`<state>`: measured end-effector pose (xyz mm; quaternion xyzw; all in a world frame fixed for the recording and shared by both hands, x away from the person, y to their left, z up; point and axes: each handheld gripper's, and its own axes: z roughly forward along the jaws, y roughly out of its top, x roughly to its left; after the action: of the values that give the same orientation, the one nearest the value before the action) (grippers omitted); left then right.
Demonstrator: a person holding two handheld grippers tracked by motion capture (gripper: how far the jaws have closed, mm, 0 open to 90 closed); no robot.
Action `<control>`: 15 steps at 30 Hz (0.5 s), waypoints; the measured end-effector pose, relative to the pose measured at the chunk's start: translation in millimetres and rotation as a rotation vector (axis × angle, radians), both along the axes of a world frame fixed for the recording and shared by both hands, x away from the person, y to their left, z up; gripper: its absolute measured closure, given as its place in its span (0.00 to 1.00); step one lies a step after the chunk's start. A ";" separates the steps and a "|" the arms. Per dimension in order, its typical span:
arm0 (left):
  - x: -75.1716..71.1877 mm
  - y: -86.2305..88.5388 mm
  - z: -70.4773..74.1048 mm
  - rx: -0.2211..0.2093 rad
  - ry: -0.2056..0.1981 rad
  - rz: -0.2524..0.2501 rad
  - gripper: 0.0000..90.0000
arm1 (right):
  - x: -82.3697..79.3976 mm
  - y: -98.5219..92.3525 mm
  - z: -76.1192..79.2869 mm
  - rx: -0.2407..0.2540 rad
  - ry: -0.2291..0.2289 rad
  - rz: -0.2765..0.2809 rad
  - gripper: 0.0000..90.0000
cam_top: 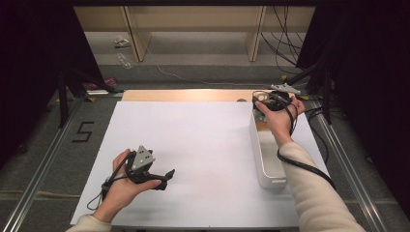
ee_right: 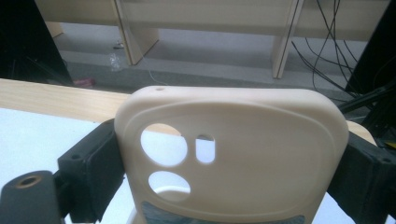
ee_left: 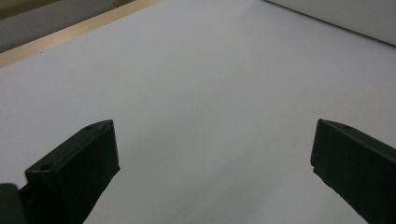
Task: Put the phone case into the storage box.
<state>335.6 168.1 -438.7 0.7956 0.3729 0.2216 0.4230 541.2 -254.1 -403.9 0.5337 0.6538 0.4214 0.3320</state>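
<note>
My right gripper (cam_top: 266, 108) hovers above the far end of a white bin (cam_top: 258, 162) at the table's right side. In the right gripper view its two black jaws press on the sides of a beige phone case (ee_right: 243, 154), held upright, with camera cut-outs at its left. My right gripper (ee_right: 229, 140) is shut on this case. My left gripper (cam_top: 167, 176) rests low over the white sheet (cam_top: 193, 140) near the front left, pointing right. In the left gripper view my left gripper (ee_left: 215, 135) is open, with bare sheet between its jaws.
A wooden strip (cam_top: 183, 95) runs along the table's far edge. Beyond it lie a grey floor, wooden shelf legs (cam_top: 138, 43) and loose cables (cam_top: 285, 43). Metal rails (cam_top: 43, 164) flank the table. The bin's white wall (ee_left: 345, 16) crosses the left gripper view's top right corner.
</note>
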 end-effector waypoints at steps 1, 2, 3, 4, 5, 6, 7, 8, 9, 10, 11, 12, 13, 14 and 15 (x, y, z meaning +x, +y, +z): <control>0.0 0.0 -0.1 0.000 0.000 0.000 0.01 | 0.4 -0.1 0.0 0.000 0.000 -0.001 0.11; 0.1 0.0 -0.2 0.000 0.001 -0.001 0.01 | 0.9 -0.4 0.2 0.006 0.003 0.004 0.11; 0.1 -0.1 -0.3 0.001 0.001 0.000 0.01 | 1.3 -0.5 0.5 0.007 0.008 0.005 0.11; 0.1 -0.2 -0.4 0.000 0.001 -0.002 0.01 | 1.7 -0.9 0.9 0.008 0.010 0.005 0.11; 0.1 -0.3 -0.4 0.000 0.002 -0.002 0.01 | 2.1 -1.5 1.6 0.013 0.010 0.007 0.09; 0.1 -0.3 -0.4 0.000 0.002 -0.002 0.01 | 2.6 -1.7 2.3 0.016 0.007 0.008 0.08; 0.1 -0.4 -0.3 0.000 0.002 -0.001 0.01 | 2.8 -1.8 3.2 0.013 0.006 0.008 0.07; 0.1 -0.4 -0.3 0.000 0.002 -0.003 0.01 | 2.9 -1.9 4.2 0.012 0.003 0.008 0.06; 0.1 -0.5 -0.3 -0.001 0.001 -0.003 0.01 | 2.9 -2.1 5.3 0.010 -0.001 0.015 0.05; 0.1 -0.5 -0.4 0.000 0.002 -0.003 0.01 | 3.1 -2.2 6.1 0.007 -0.004 0.017 0.05; 0.0 -0.6 -0.4 -0.001 0.002 -0.002 0.01 | 3.1 -2.1 7.0 0.008 -0.004 0.017 0.05; -0.1 -0.6 -0.4 0.000 0.002 -0.003 0.01 | 3.2 -2.3 7.8 0.010 -0.009 0.018 0.04; -0.1 -0.7 -0.4 -0.001 0.002 -0.003 0.01 | 3.3 -2.5 8.8 0.012 -0.017 0.014 0.04; -0.1 -0.7 -0.3 -0.001 0.002 -0.003 0.01 | 3.5 -2.7 9.9 0.015 -0.021 0.013 0.04; 0.0 -0.7 -0.3 -0.001 0.002 -0.003 0.01 | 3.9 -3.2 11.1 0.015 -0.026 0.013 0.04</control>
<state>335.6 167.4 -439.0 0.7960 0.3723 0.2201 0.4235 545.1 -257.3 -392.8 0.5264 0.6498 0.4353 0.3334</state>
